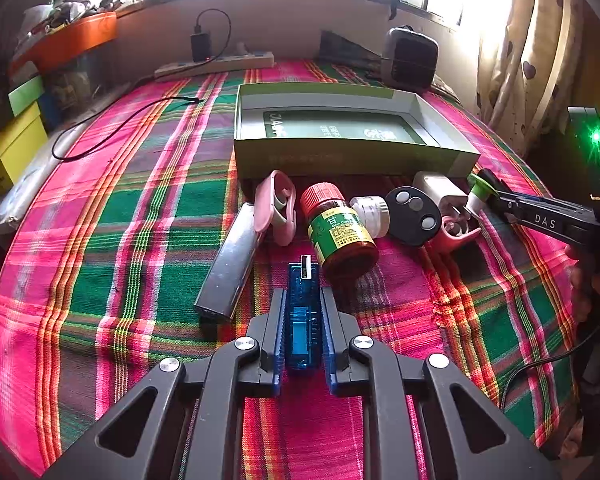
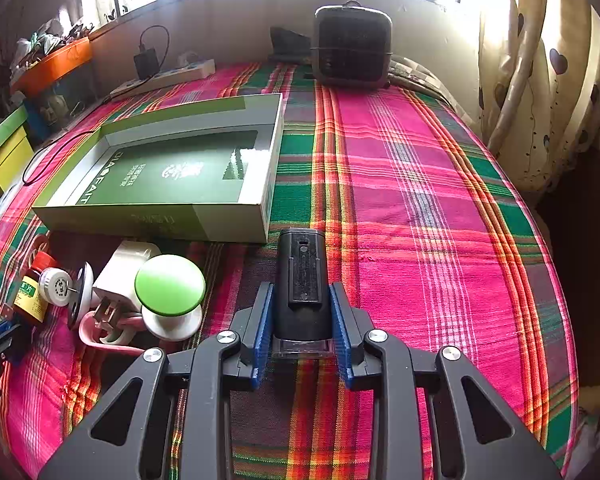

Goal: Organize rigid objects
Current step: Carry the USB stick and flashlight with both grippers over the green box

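My left gripper (image 1: 304, 294) is shut on a translucent blue USB stick (image 1: 303, 320) that lies on the plaid cloth, plug pointing away. My right gripper (image 2: 301, 286) is shut on a black oblong device (image 2: 302, 272) with a clear near end, its blue pads (image 2: 263, 320) against both sides. An open green box (image 1: 352, 156) (image 2: 160, 220) lies beyond. Loose items sit in front of it: a red-capped brown bottle (image 1: 340, 232), a dark metal bar (image 1: 230, 264), a pink oval piece (image 1: 278, 208), a black three-button fob (image 1: 414, 216), a white plug (image 1: 440, 192) and a green-topped knob (image 2: 170, 286).
A power strip (image 1: 216, 65) with a black adapter and a dark boxy fan (image 2: 352, 46) stand along the far wall. A black cable (image 1: 112, 128) loops at the left. Coloured boxes (image 1: 16, 136) flank the left edge and a curtain (image 2: 540, 80) the right.
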Available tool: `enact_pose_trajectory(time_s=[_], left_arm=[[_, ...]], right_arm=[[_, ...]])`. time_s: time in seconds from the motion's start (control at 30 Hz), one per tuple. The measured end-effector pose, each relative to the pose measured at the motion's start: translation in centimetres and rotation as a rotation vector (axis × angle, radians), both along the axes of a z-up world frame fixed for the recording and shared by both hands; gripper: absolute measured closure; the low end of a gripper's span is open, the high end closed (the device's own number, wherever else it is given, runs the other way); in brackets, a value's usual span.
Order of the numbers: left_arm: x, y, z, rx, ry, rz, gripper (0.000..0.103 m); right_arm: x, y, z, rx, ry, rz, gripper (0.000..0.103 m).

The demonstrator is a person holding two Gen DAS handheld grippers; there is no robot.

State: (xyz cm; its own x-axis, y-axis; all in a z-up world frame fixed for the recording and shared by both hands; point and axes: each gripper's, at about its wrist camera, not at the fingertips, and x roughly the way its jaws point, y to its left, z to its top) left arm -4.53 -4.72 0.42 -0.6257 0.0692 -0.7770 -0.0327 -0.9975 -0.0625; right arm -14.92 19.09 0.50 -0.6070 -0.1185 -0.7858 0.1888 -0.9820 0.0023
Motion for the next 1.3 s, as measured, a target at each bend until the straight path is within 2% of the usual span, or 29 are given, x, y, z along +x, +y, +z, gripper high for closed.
enact_pose_trajectory(time_s=[0.37, 0.7, 1.07, 1.3], left_arm=[[0.2, -0.2, 0.8, 0.006, 0.010, 0.006, 0.088], [-0.6, -0.6, 3.7, 0.016, 0.047, -0.005, 0.088], [-4.7, -0.5, 6.2, 0.035, 0.056, -0.046, 0.088], [-8.4, -0.8, 6.6, 0.057, 0.046, -0.048, 0.088]], right_arm=[[0.5, 0.4, 0.2, -0.016, -0.004, -0.005, 0.074], [1.0, 0.6, 3.1, -0.035, 0.044, 0.012, 0.075], [-0.4, 0.1, 6.3, -0.052, 0.073, 0.032, 0.075], [-2.5, -1.0, 7.0, -0.071, 0.063, 0.059, 0.075]])
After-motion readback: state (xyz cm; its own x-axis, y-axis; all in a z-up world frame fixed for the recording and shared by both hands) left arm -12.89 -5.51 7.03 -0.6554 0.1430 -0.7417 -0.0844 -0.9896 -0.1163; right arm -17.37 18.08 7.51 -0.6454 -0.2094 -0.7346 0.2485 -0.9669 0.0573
